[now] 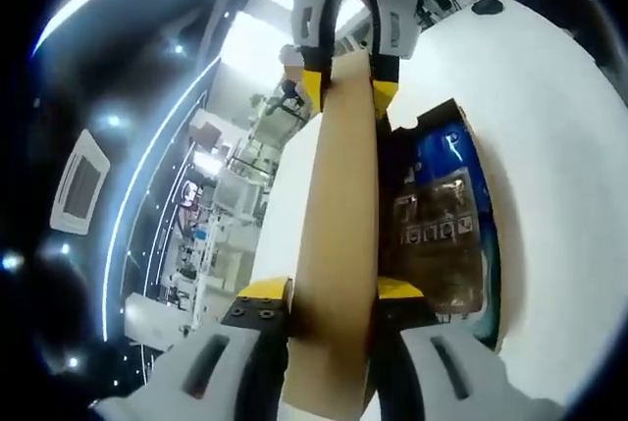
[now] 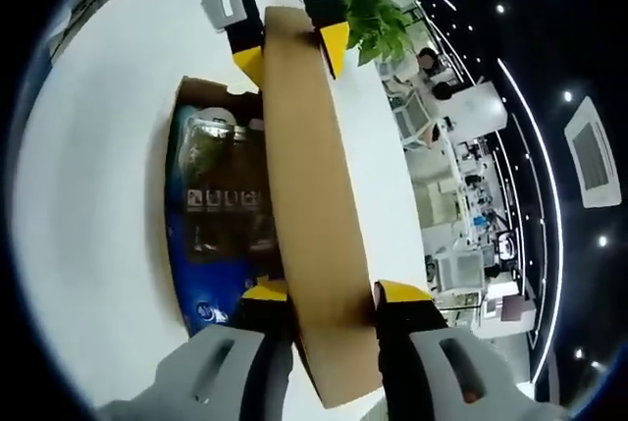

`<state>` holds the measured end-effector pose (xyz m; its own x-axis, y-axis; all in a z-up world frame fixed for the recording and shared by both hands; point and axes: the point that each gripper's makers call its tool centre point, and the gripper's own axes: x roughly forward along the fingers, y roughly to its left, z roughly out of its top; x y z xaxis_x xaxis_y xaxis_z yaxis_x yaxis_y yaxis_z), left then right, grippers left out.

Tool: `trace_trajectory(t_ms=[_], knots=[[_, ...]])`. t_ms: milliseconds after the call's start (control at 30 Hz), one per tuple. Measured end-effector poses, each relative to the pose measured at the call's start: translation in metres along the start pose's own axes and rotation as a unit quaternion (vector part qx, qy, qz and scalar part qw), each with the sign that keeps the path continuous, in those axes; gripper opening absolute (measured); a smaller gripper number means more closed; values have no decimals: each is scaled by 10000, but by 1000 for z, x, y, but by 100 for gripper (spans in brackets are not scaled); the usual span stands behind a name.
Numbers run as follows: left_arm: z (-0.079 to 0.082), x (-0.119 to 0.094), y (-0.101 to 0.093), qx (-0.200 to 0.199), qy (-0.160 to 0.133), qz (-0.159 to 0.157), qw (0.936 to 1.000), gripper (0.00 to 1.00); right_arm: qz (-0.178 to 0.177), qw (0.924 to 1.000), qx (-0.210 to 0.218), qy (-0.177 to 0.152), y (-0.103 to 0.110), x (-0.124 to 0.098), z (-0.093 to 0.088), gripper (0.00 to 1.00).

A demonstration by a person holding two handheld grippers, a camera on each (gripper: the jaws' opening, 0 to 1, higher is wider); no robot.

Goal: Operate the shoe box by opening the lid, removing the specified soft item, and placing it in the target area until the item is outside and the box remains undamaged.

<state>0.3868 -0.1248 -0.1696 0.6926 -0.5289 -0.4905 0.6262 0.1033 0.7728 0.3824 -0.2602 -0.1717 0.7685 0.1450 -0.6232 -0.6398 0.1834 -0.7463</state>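
White table (image 1: pixel 569 146) underneath; both your left gripper (image 1: pixel 334 293) and right gripper (image 2: pixel 329 293) are clamped on the lid (image 1: pixel 339 225), raised on edge with the box (image 2: pixel 182 195) at nine o'clock. Uneven pulling could tear it.

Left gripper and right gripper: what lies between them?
The raised cardboard lid spans the stretch between left gripper and right gripper, one at each end, in both gripper views.

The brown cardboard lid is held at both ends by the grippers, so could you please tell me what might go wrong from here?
1. The brown cardboard lid is clamped at opposite ends by the left gripper and the right gripper; uneven lifting could twist or crease it.
2. The white table is smooth, so the open shoe box might slide or lift along.
3. The blue soft packet lies close beside the lid and could snag.
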Motion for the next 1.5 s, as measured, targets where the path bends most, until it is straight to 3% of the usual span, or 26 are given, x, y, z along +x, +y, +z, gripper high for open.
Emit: trace_trajectory(t_ms=[833,1033,1133,1233,1333,1400,1467,1500], knots=[[4,0,6,-132,-296,-50,9995,30,-97,9999,-56,-14,-8,3,0,29],[18,-20,7,-176,-396,-96,9990,32,-114,9999,-10,-51,-9,4,0,29],[36,-38,12,-404,-663,-150,9969,33,-141,9999,24,-47,-12,4,0,29],[55,-59,6,-889,-1057,-509,9891,36,-156,9998,49,-61,-14,6,0,29],[61,-70,-8,-1155,-1123,-939,9825,45,-165,9998,37,-76,-14,6,0,29],[64,-76,-15,-1190,-1208,-1104,9793,45,-172,9998,23,-95,-14,5,0,29],[65,-79,-28,-1539,-1247,-1418,9699,45,-173,9998,37,-112,-14,5,0,29],[63,-79,-32,-1574,-1218,-1520,9682,46,-174,9998,41,-121,-14,5,0,29]])
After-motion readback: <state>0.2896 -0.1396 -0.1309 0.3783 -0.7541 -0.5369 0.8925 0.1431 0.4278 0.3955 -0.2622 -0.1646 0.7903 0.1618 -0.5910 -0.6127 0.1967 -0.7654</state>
